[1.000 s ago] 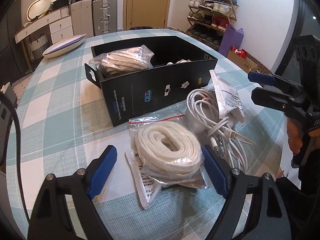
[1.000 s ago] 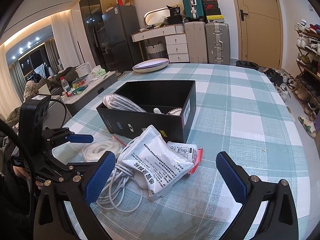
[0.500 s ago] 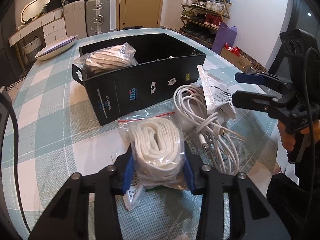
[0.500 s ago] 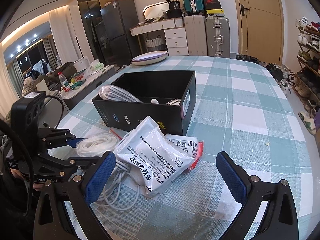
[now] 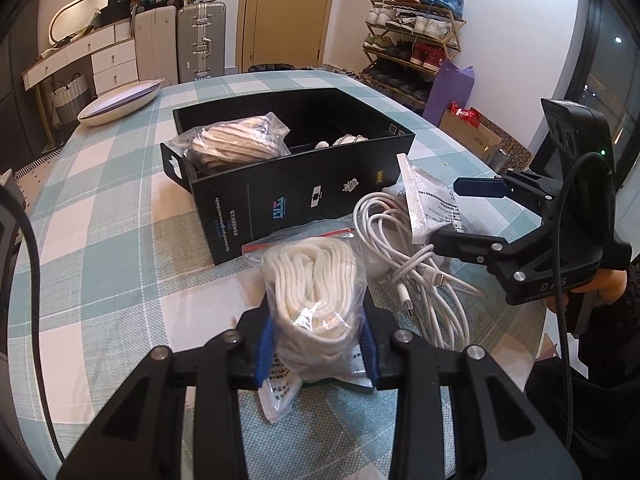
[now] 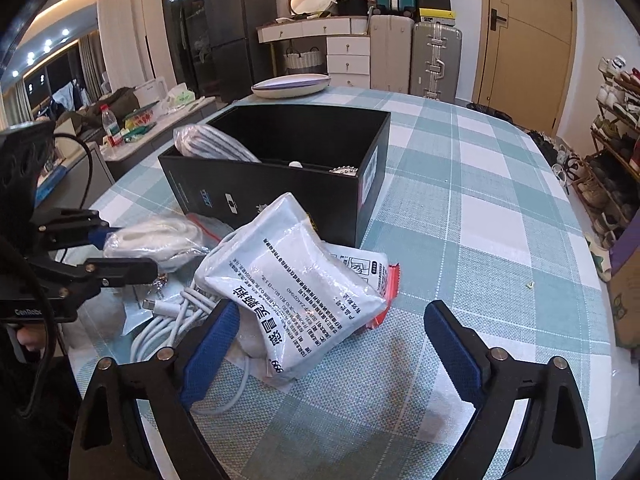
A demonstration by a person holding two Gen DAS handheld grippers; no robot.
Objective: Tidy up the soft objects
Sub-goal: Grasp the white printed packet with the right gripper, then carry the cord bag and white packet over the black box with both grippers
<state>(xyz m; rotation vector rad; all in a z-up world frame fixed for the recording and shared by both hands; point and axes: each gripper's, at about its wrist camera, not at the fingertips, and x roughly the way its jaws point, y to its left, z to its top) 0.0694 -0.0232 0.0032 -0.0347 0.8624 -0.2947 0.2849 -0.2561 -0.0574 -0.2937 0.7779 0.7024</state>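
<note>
My left gripper [image 5: 318,344] is shut on a clear bag of white rope [image 5: 316,292], which shows lifted slightly in the right wrist view [image 6: 156,240]. A black open box [image 5: 304,184] stands behind it with another bagged rope [image 5: 236,142] inside at its left end. My right gripper [image 6: 332,344] is open and empty, low over the table, with a white printed pouch [image 6: 296,284] just ahead of it. A coil of white cable [image 5: 404,248] lies between the two grippers.
A white oval dish [image 5: 120,102] sits at the table's far end. A flat packet with a red edge [image 6: 380,276] lies under the pouch. The checked tablecloth [image 6: 480,216] stretches to the right of the box.
My left gripper closed on the bagged white rope and has raised it a little. My right gripper has edged closer to the white pouch, still open.
</note>
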